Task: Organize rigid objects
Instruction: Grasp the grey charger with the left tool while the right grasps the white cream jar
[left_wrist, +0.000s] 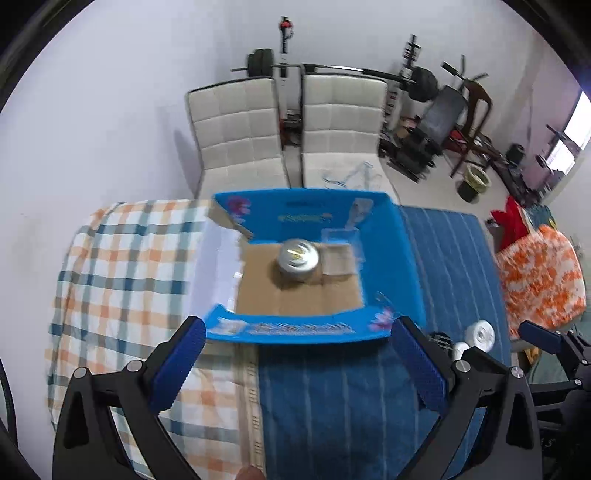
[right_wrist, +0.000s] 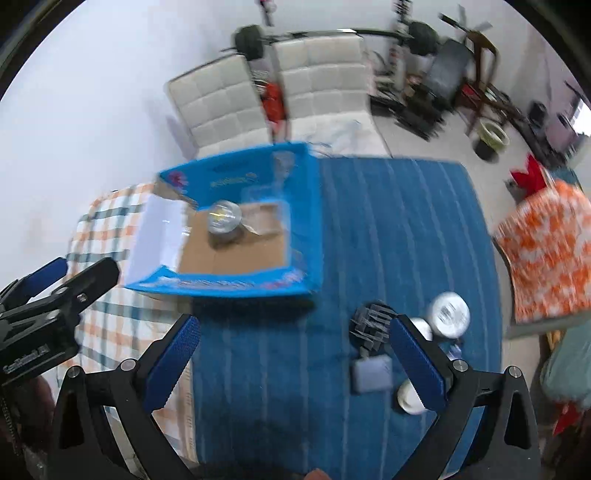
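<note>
An open blue cardboard box (left_wrist: 388, 236) (right_wrist: 306, 221) stands on the cloth-covered table. Inside it are a silver round tin (left_wrist: 298, 258) (right_wrist: 224, 217) and a clear plastic box (left_wrist: 338, 254) (right_wrist: 263, 218). My left gripper (left_wrist: 295, 365) is open and empty, just in front of the box. My right gripper (right_wrist: 295, 358) is open and empty over the blue striped cloth. By its right finger lie a white round tin (right_wrist: 448, 314) (left_wrist: 479, 334), a black spiky object (right_wrist: 371, 325), a grey flat case (right_wrist: 371, 373) and small white round items (right_wrist: 406, 398).
A checked cloth (left_wrist: 122, 280) covers the table's left, a blue striped cloth (right_wrist: 399, 229) its right. Two white chairs (left_wrist: 288, 129) stand behind the table. Gym equipment (left_wrist: 424, 110) fills the far right. An orange-patterned cloth (left_wrist: 539, 273) lies to the right.
</note>
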